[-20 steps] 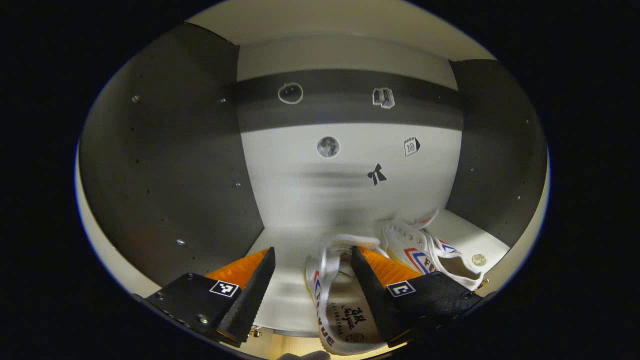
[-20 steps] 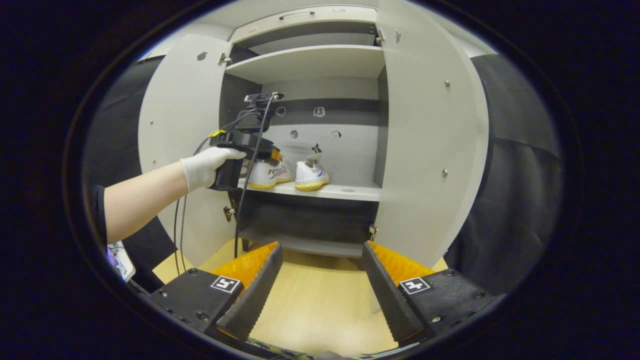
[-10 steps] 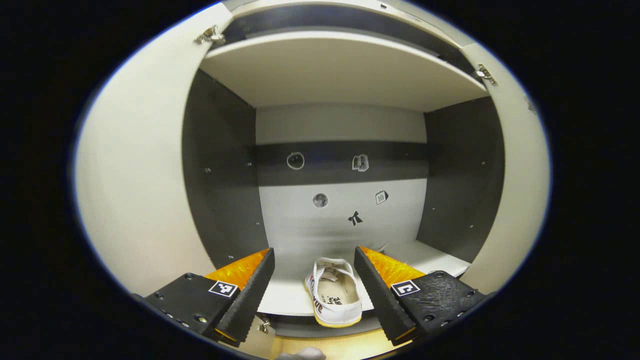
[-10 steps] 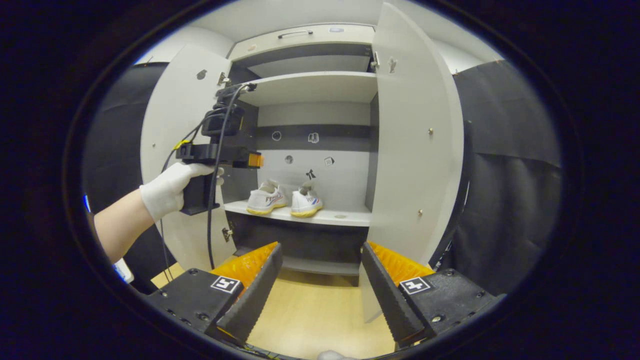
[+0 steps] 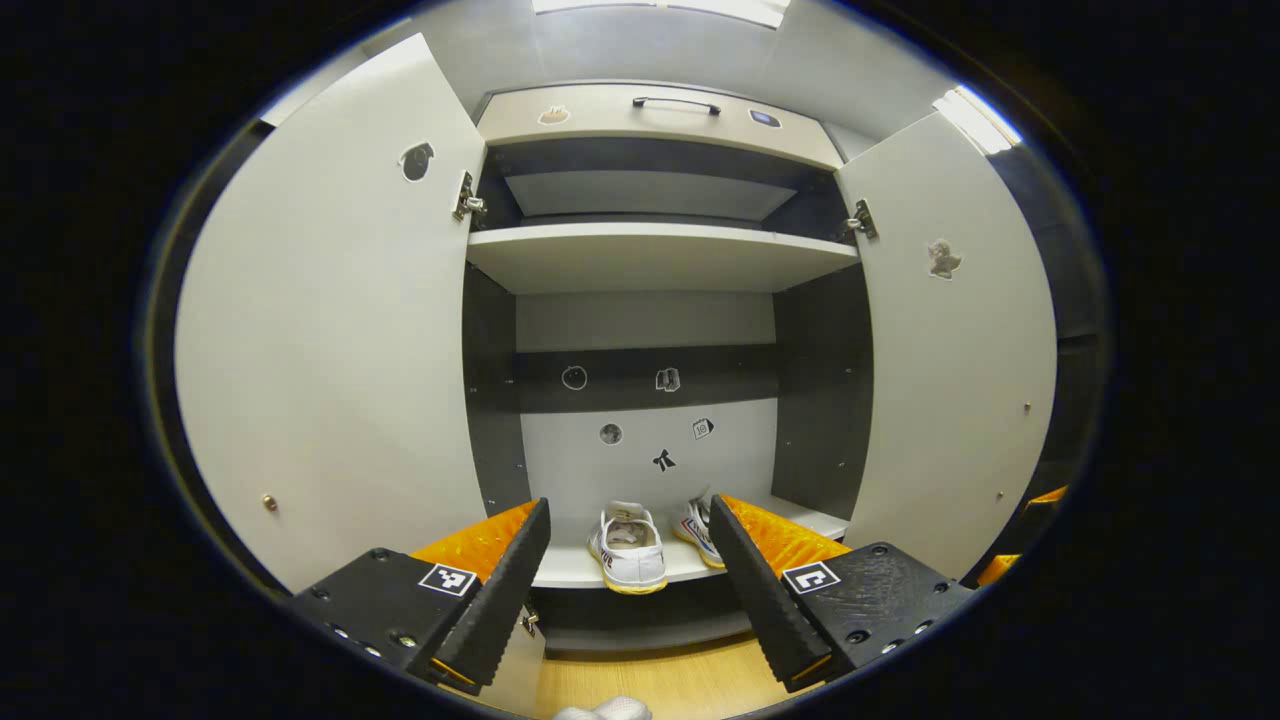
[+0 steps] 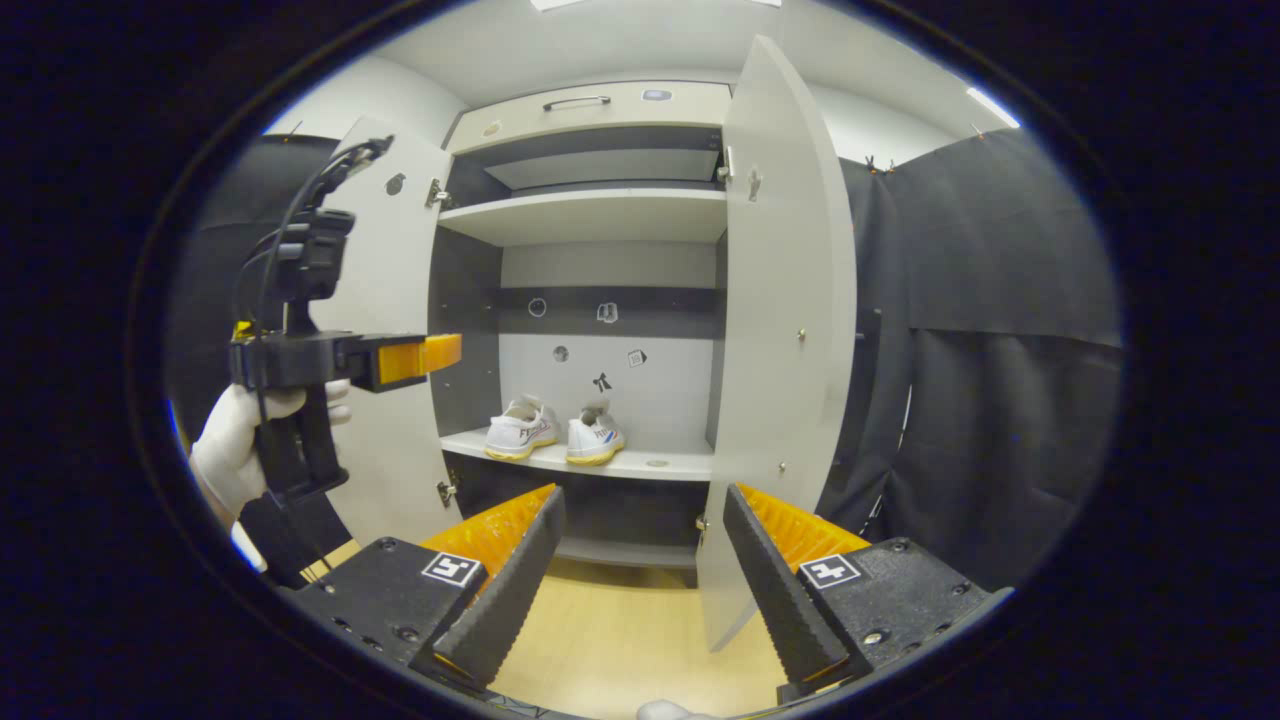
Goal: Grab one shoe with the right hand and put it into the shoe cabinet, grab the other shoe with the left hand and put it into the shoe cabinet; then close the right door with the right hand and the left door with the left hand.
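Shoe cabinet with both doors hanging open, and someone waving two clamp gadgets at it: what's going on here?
A person is tidying shoes away with a handheld gripper in each hand. Both white shoes already sit side by side on a shelf of the shoe cabinet. The left gripper, held in a gloved hand, and the right gripper hold nothing, their jaws open. The right door and left door both stand open and are not yet closed.

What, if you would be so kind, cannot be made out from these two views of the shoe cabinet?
- Right shoe, left gripper view: partly hidden behind the left gripper's own finger.
- Stickers on the back wall, right gripper view: too small to identify.
- Bottom compartment, right gripper view: dark, partly hidden by the right gripper.
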A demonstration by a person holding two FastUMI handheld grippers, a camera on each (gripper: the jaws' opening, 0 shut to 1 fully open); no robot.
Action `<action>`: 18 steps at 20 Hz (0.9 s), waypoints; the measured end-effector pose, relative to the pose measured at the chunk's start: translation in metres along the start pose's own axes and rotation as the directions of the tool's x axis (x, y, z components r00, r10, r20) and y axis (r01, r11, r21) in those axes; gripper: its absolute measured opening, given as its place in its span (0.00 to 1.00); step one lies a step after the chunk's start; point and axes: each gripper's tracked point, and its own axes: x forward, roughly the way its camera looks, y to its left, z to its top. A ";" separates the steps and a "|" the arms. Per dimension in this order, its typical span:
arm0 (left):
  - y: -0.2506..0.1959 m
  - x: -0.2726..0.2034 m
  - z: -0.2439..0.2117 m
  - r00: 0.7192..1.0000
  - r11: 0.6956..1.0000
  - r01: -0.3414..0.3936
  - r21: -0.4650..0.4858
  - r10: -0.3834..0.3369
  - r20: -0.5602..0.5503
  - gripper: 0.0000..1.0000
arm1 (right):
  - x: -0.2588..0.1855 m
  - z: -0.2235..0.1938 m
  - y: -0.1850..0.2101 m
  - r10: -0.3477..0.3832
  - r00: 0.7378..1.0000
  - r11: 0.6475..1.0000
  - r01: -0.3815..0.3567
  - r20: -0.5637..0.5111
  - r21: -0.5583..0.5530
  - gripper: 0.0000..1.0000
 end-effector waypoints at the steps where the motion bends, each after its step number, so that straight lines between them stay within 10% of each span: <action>1: 0.001 -0.013 -0.001 1.000 1.000 -0.003 0.007 0.003 0.006 0.95 | -0.002 0.002 -0.002 -0.006 1.000 1.000 0.006 0.006 0.003 1.00; 18: 0.001 -0.113 -0.053 0.996 0.997 -0.074 0.015 0.075 -0.045 0.96 | -0.017 0.025 -0.140 -0.244 0.969 0.969 0.245 0.046 -0.012 1.00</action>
